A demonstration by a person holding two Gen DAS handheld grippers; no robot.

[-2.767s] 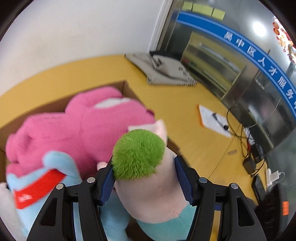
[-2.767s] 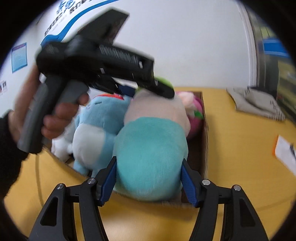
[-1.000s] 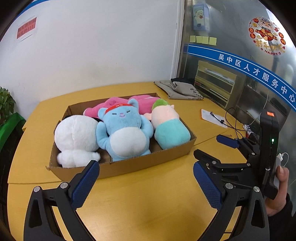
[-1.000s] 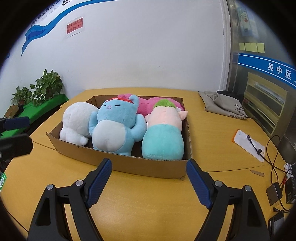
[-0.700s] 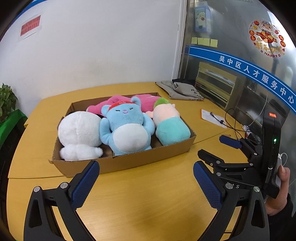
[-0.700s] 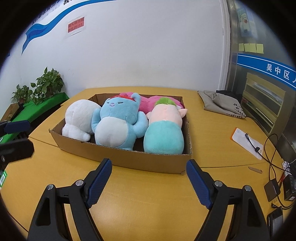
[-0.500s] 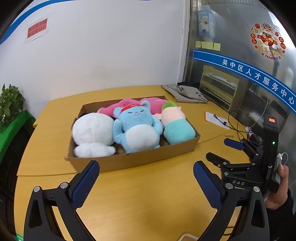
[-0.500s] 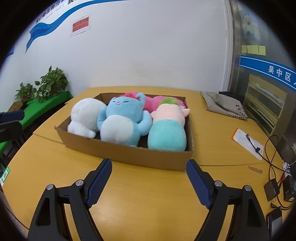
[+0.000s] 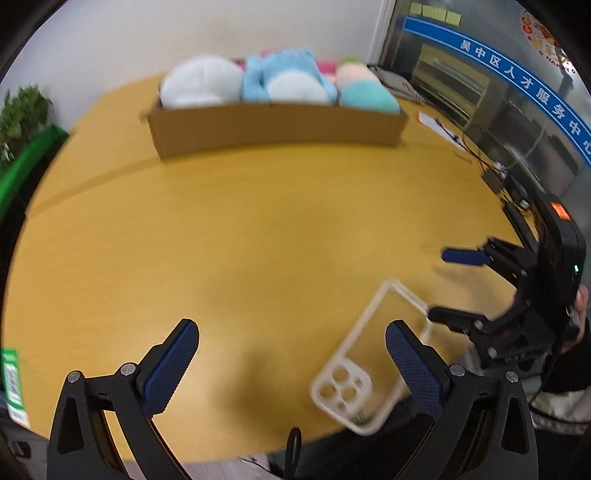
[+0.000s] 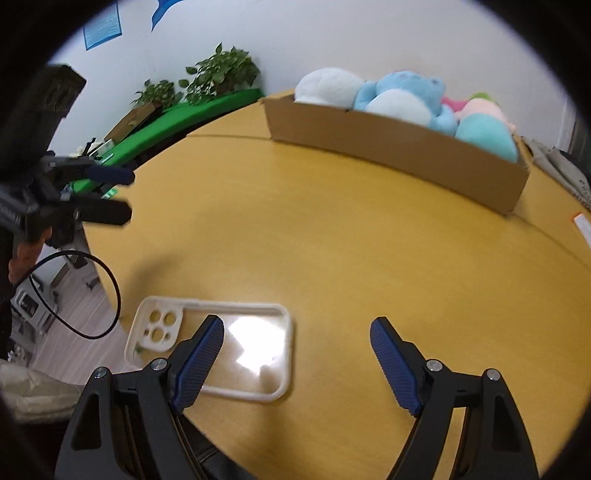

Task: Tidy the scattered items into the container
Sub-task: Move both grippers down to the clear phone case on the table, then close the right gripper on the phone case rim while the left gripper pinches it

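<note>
Blue-padded grippers point(image 9: 291, 354) point(image 10: 297, 354) low, jaws spread.

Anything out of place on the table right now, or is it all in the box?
One thing stands out: a clear phone case lies flat at the near edge of the table, far from the cardboard box, one corner over the table edge. The plush toys all sit in the box. Both grippers, left and right, are open and empty.

A broad yellow-orange wooden surface point(image 9: 258, 229) fills the room before a plain white wall point(image 10: 332, 33). Leafy green potted plants point(image 10: 221, 72) stand on a green ledge point(image 10: 177, 118); glass partition with blue banner point(image 9: 517, 85) opposite.
</note>
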